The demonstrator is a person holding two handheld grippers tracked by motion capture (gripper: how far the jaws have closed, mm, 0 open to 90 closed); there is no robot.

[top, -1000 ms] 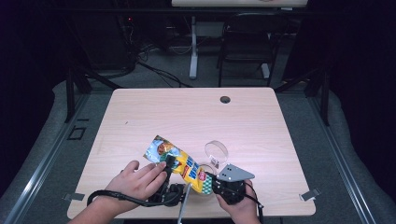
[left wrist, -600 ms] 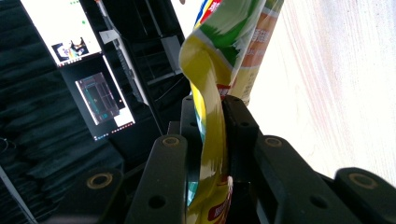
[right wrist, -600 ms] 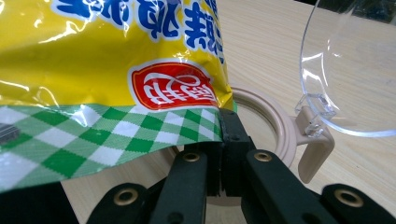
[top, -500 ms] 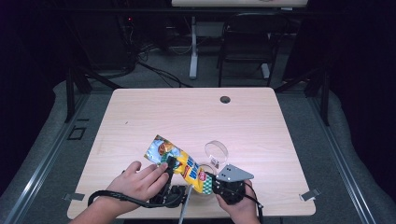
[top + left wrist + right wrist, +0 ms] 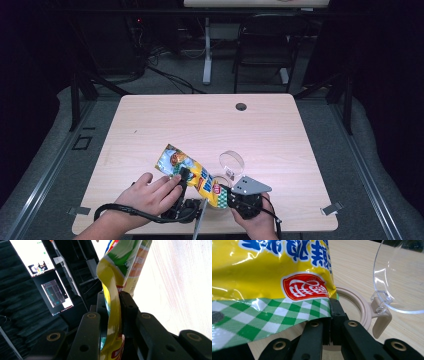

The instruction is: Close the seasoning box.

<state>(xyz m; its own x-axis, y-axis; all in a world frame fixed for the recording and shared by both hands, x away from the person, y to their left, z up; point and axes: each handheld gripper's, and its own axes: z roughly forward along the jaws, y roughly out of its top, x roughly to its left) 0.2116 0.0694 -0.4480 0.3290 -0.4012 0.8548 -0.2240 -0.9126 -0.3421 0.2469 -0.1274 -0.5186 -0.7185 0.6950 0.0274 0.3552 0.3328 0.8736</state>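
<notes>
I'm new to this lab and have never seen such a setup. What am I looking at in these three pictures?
A person sits at a light wooden table, holding a hand-held two-jaw gripper in each hand. The high view looks down from above; the other two come from cameras riding on each gripper. Both grippers hold one glossy yellow snack bag with a green-checked edge: the left gripper pinches it in the left gripper view, the right gripper clamps its checked edge. Beneath the bag stands a beige round container with a clear hinged lid flipped open.
</notes>
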